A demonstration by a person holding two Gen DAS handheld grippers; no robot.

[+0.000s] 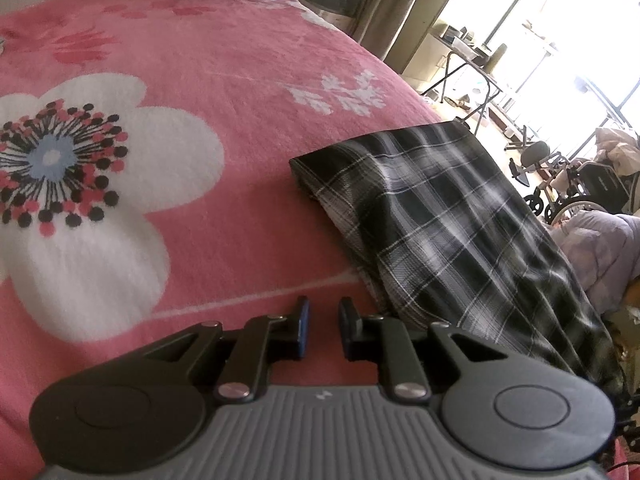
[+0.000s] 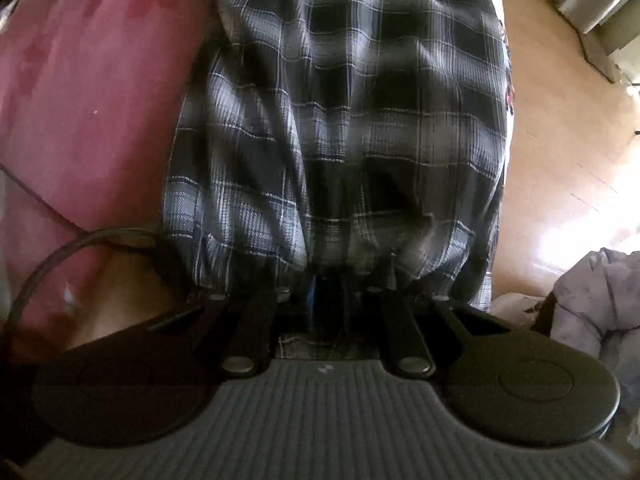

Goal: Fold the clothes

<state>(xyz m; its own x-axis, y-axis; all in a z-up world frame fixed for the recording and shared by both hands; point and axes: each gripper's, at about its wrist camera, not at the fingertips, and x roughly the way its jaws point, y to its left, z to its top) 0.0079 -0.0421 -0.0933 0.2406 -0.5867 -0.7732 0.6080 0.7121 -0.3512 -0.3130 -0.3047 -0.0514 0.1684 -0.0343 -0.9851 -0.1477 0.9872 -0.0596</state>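
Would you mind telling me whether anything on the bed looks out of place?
The plaid garment hangs half off the edge of the pink bedspread, bunched where the right tongs pinch it. The left tongs hold nothing.

No readable text, labels, brands or numbers anywhere in either view.

Black grippers [image 1: 323,330], ribbed grey housings
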